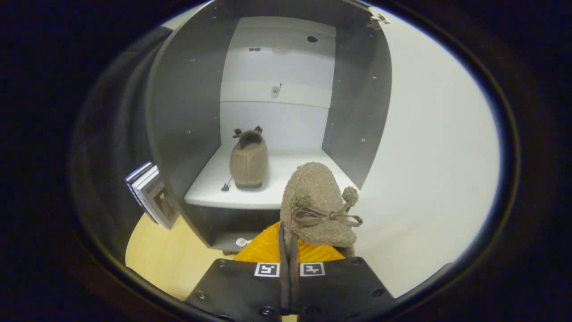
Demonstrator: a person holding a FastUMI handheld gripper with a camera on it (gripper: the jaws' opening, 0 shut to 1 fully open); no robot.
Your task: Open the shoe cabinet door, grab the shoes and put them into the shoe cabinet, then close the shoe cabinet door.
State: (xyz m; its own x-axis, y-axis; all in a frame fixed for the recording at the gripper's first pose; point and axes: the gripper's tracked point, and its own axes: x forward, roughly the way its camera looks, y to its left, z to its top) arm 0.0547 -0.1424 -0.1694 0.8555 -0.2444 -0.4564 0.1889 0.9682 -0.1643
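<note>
gripper (288,250) fingers drawn in narrow, almost together, pinching the rim of a fuzzy tan shoe (318,205). both fingers appear to press on the edge of its opening, near the brown bow and pompom. the shoe hangs toe-forward just ahead of the fingers, in front of the shoe cabinet (178,116) opening and a little to the right of its middle. held by the rim probably because the soft body gives little else to pinch, and because this way the toe leads into the opening.

cabinet door (429,147) stands swung wide on the right, its white face turned to the camera, so the opening is unobstructed.

contents: white shelf (210,190) carries the first shoe (248,162), upright on its sole, toe pointing to the back wall, set left of centre. a small dark bit, maybe a lace end or pompom, lies on the shelf just beside it on the left. bare shelf to the right of it looks wide enough for the second shoe. lower compartment under the shelf is dark; contents cannot be told.

a stack of booklets (149,194) leans outside the cabinet's left wall, on the pale wooden floor (161,259).

judgement: door step done, one shoe stowed, second in transit; door closing left.
</note>
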